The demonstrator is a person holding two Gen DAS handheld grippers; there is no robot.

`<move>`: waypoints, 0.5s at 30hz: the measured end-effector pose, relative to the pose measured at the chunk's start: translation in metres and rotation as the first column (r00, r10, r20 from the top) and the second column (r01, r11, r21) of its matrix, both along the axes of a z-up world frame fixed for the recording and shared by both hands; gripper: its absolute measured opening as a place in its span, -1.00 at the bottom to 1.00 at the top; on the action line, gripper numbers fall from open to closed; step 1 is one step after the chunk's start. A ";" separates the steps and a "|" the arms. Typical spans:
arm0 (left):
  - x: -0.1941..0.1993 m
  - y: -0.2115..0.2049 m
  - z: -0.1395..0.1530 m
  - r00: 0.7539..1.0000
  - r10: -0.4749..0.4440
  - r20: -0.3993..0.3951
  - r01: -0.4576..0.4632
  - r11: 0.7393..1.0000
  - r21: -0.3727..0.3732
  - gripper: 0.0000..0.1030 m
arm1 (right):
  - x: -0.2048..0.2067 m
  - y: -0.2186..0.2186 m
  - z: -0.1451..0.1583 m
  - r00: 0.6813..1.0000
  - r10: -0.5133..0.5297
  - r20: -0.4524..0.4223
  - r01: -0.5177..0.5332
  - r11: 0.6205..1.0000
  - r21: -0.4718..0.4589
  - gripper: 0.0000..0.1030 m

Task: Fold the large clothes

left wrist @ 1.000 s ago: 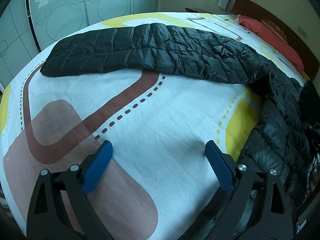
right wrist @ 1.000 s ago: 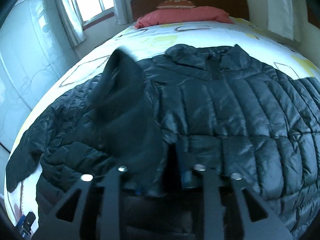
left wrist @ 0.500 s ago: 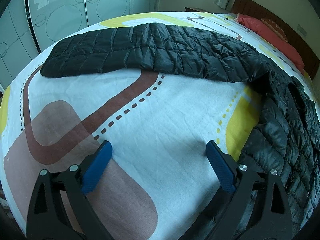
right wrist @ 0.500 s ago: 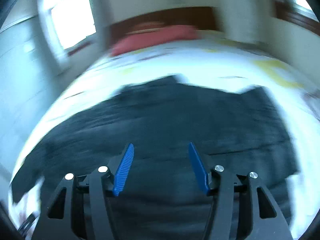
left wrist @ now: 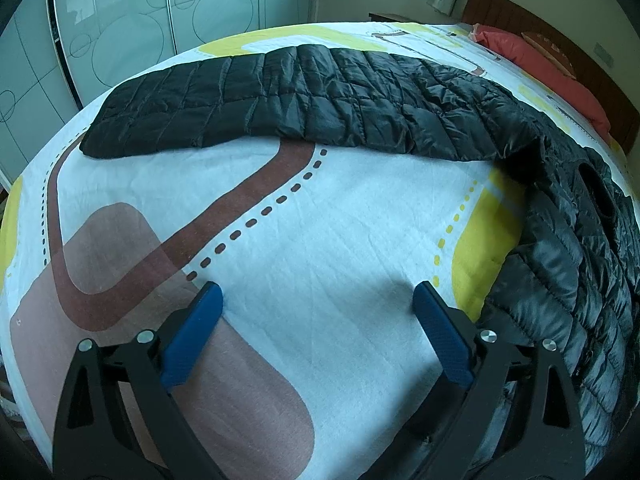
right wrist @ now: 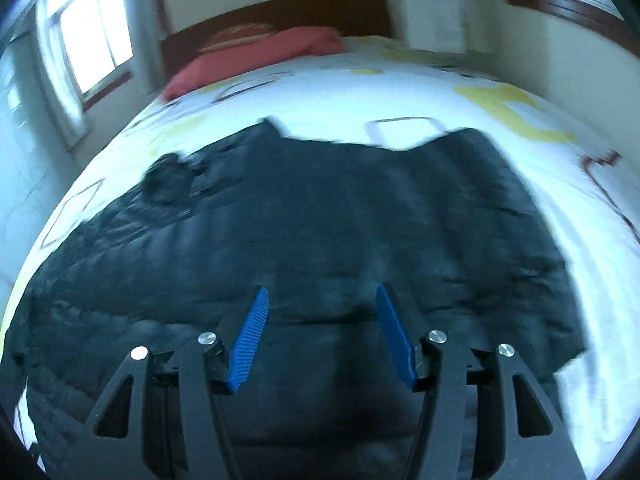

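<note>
Your left gripper hangs over the bare bedsheet, its blue fingers spread wide with nothing between them. The black quilted jacket lies on the bed; one sleeve stretches flat across the far side toward the left, and the body runs down the right edge of that view. Your right gripper sits over the jacket's body, fingers parted and empty. That view is blurred. A red pillow lies by the wooden headboard at the far end.
</note>
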State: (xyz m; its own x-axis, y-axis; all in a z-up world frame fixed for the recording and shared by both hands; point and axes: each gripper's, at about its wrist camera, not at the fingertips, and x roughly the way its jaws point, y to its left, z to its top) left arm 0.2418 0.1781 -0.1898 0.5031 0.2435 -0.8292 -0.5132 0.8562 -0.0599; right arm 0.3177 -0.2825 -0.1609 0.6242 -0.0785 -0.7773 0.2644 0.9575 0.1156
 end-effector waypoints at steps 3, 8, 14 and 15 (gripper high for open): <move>0.000 0.000 0.000 1.000 0.000 0.000 0.000 1.000 -0.002 0.86 | 0.009 0.013 -0.015 0.999 0.015 -0.028 -0.017 0.996 -0.083 0.17; -0.001 0.002 0.001 1.000 0.000 0.011 0.000 1.000 -0.023 0.86 | -0.007 0.015 0.009 1.000 0.004 0.027 -0.003 0.999 -0.047 0.17; -0.004 0.025 0.009 0.997 0.038 0.074 -0.029 0.993 -0.110 0.86 | -0.029 -0.028 0.013 0.986 -0.149 0.070 0.158 0.978 -0.139 0.17; -0.002 0.030 0.009 0.996 0.048 0.076 -0.039 0.992 -0.120 0.86 | -0.030 -0.037 0.013 0.980 -0.186 0.071 0.195 0.970 -0.144 0.17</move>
